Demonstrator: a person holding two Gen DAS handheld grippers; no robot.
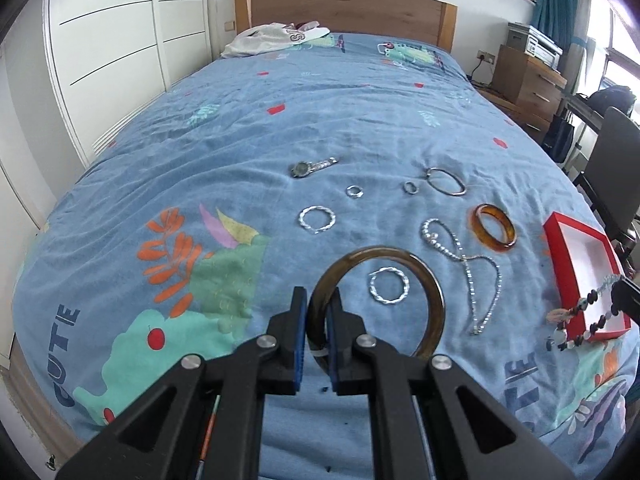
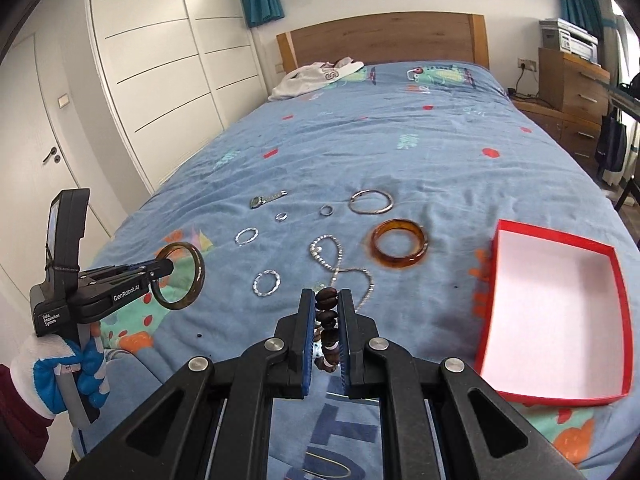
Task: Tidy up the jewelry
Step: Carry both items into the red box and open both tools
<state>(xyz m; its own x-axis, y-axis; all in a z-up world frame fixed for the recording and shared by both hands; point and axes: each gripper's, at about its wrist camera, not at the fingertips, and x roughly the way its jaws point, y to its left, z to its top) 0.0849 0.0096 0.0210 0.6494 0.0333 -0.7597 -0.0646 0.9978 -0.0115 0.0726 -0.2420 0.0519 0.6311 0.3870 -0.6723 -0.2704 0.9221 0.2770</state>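
Your left gripper (image 1: 318,300) has its fingers (image 1: 298,320) closed tight on the rim of a dark olive bangle (image 1: 434,300), which sits low in the centre of the left wrist view, held up off the bed. In the right wrist view that same bangle (image 2: 198,270) appears at the left edge, standing on edge in the gripper's tip, clear of the blue bedspread (image 2: 400,148).

Your right gripper (image 2: 326,300) has its fingers (image 2: 306,320) clamped on a string of dark brown beads (image 2: 328,316), low in the centre of that frame. From the left wrist view the beaded bracelet (image 1: 576,328) dangles at the lower right, in front of the near corner of the red box (image 1: 560,256); whether it touches the box you cannot tell.

The red box (image 2: 500,280), white inside, lies on the bedspread at the right of the right wrist frame.

Spread across the middle of the bed, you have an amber bangle (image 2: 399,248) just left of the box, a thin silver hoop (image 2: 371,201) above it, and a sparkling chain necklace (image 2: 340,264) looped beside it. Two twisted silver bracelets (image 2: 267,283) lie further left, one above the other. Two small rings (image 2: 327,210) sit higher up, and a wristwatch (image 2: 264,199) lies at the upper left of the group.
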